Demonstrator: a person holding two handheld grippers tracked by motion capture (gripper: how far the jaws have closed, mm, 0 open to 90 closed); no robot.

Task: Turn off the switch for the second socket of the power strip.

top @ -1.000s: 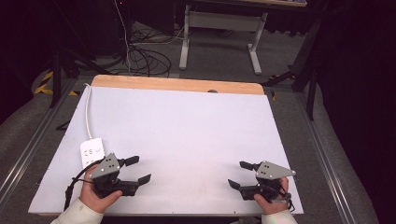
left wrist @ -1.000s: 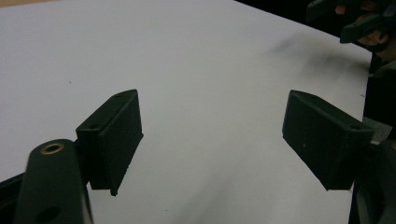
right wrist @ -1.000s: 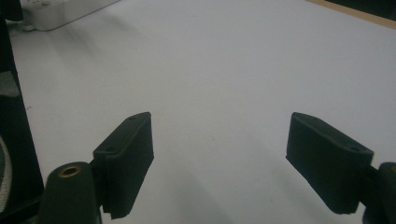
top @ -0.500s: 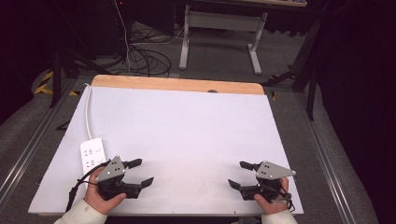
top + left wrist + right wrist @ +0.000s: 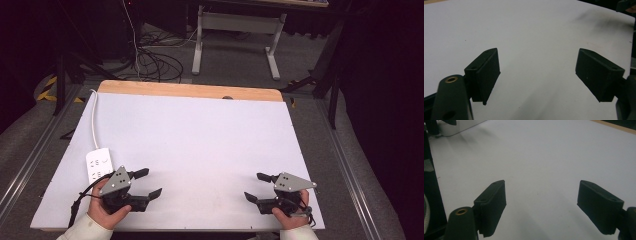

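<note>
The left gripper (image 5: 149,182) has its two black jaws spread wide with nothing between them; in the left gripper view the pads (image 5: 487,75) frame only bare white tabletop. The right gripper (image 5: 256,187) is likewise spread wide and holds nothing, its pads (image 5: 492,203) standing over plain white surface in the right gripper view.

Each gripper carries a grey three-cornered plate on top and rests low over the near part of the white table (image 5: 200,145). The left hand (image 5: 107,210) wraps the left gripper's body from below, with a pale sleeve (image 5: 82,231) entering at the bottom edge; a black cable loops off the gripper toward the table's near left corner. The right hand (image 5: 290,217) grips the right gripper the same way near the table's near right corner. The two grippers point inward, toward each other, and sit well apart.

A white power strip (image 5: 99,165) lies on the table just beyond and left of the left gripper, close to its upper jaw but whether touching I cannot tell. Its white cord (image 5: 94,120) runs along the table's left side toward the far edge. A wooden strip (image 5: 190,90) borders the far edge of the table. Beyond the table, dark cables lie on the grey floor beside a white metal stand (image 5: 235,30).
</note>
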